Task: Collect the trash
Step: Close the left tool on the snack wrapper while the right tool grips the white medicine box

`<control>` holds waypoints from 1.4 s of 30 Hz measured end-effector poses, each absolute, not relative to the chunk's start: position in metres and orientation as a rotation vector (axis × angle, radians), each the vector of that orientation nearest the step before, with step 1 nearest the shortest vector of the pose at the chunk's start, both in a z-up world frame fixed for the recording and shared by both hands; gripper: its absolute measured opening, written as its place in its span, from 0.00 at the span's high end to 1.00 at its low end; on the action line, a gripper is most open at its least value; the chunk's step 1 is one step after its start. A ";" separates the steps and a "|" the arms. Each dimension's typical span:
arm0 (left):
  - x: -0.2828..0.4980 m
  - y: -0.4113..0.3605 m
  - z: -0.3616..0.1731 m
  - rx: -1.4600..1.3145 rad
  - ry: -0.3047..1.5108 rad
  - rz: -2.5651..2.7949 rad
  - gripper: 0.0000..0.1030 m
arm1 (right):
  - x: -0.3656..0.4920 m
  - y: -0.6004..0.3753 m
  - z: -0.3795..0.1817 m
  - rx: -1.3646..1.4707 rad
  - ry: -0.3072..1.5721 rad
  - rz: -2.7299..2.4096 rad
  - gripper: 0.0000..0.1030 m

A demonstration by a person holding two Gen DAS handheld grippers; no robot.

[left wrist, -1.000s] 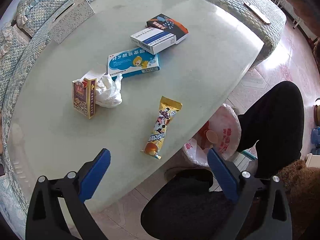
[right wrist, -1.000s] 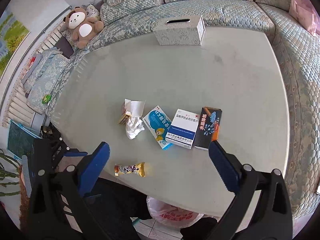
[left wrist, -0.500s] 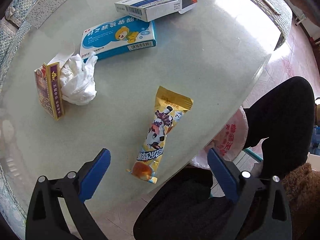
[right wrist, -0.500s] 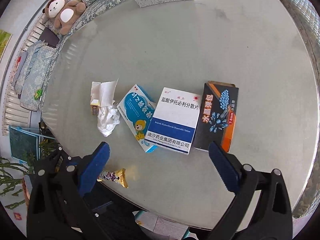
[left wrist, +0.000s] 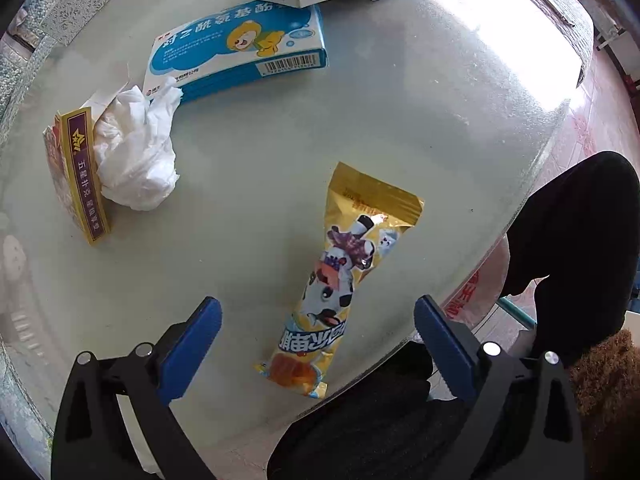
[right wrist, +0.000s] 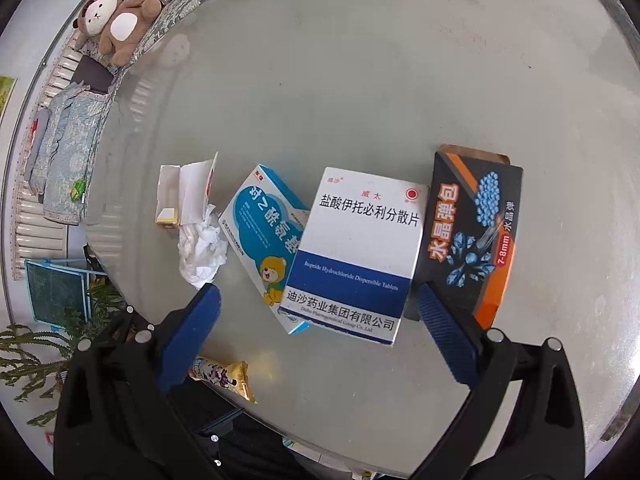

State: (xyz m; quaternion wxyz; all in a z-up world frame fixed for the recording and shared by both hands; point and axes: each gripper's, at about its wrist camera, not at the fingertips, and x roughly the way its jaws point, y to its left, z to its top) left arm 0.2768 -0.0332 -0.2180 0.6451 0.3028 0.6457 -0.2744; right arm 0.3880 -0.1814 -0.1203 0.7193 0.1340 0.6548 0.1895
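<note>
Left gripper (left wrist: 318, 314): we see its two blue fingers spread wide above the glass table (left wrist: 400, 120), holding nothing; the lower end of the snack wrapper (left wrist: 340, 280) lies between them.
Right gripper (right wrist: 318, 312): jaws equally wide apart and empty, hovering over the white-and-blue medicine box (right wrist: 356, 252).
Boxes: we count four. The white-and-blue one sits in the middle, overlapping the light blue cartoon box (right wrist: 266, 240) on its left and touching the black-and-orange box (right wrist: 476, 232) on its right; a small yellow-and-purple box (left wrist: 78, 172) stands further left.
Tissue: one crumpled white tissue (left wrist: 136, 152), pressed against the small yellow-and-purple box and touching the light blue box.
Wrappers: one, yellow with a cow print, lying alone near the table's edge.
Bag: one pale plastic bag (left wrist: 476, 292) with red print, below the table edge beside the person's dark-clothed leg (left wrist: 572, 232).
Off the table: one plush bear (right wrist: 116, 24) on the sofa.
</note>
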 end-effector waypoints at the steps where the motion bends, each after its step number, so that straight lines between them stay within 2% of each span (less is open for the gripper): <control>1: 0.277 -0.034 -0.220 0.688 1.473 -0.617 0.10 | 0.389 -0.178 -0.121 0.293 1.448 0.422 0.06; 5: 0.277 -0.036 -0.220 0.664 1.481 -0.626 0.15 | 0.390 -0.173 -0.122 0.274 1.448 0.404 0.07; 10: 0.278 -0.036 -0.214 0.647 1.485 -0.641 0.23 | 0.391 -0.168 -0.123 0.250 1.444 0.383 0.13; 11: 0.279 -0.036 -0.213 0.644 1.487 -0.638 0.23 | 0.390 -0.167 -0.123 0.244 1.444 0.380 0.16; 13: 0.280 -0.037 -0.212 0.641 1.492 -0.633 0.23 | 0.388 -0.169 -0.127 0.246 1.466 0.378 0.37; 14: 0.283 -0.035 -0.210 0.639 1.495 -0.630 0.24 | 0.389 -0.169 -0.132 0.257 1.485 0.374 0.42; 18: 0.286 -0.036 -0.206 0.628 1.496 -0.619 0.30 | 0.387 -0.168 -0.146 0.256 1.511 0.338 0.51; 20: 0.289 -0.035 -0.204 0.616 1.500 -0.608 0.32 | 0.387 -0.170 -0.139 0.277 1.495 0.348 0.58; 22: 0.290 -0.034 -0.204 0.611 1.503 -0.605 0.32 | 0.386 -0.169 -0.133 0.223 1.490 0.326 0.57; 24: 0.288 -0.034 -0.204 0.617 1.504 -0.607 0.32 | 0.387 -0.172 -0.131 0.192 1.491 0.292 0.30; 25: 0.288 -0.034 -0.204 0.619 1.503 -0.610 0.32 | 0.386 -0.173 -0.130 0.211 1.483 0.305 0.27; 30: 0.289 -0.031 -0.203 0.600 1.506 -0.615 0.32 | 0.400 -0.185 -0.122 0.334 1.464 0.301 0.27; 35: 0.292 -0.031 -0.202 0.602 1.516 -0.614 0.31 | 0.419 -0.187 -0.137 0.404 1.521 0.232 0.27; 40: 0.289 -0.034 -0.204 0.614 1.505 -0.609 0.31 | 0.425 -0.177 -0.141 0.335 1.523 0.125 0.27; 42: 0.290 -0.034 -0.204 0.612 1.500 -0.605 0.33 | 0.423 -0.178 -0.141 0.322 1.510 0.123 0.32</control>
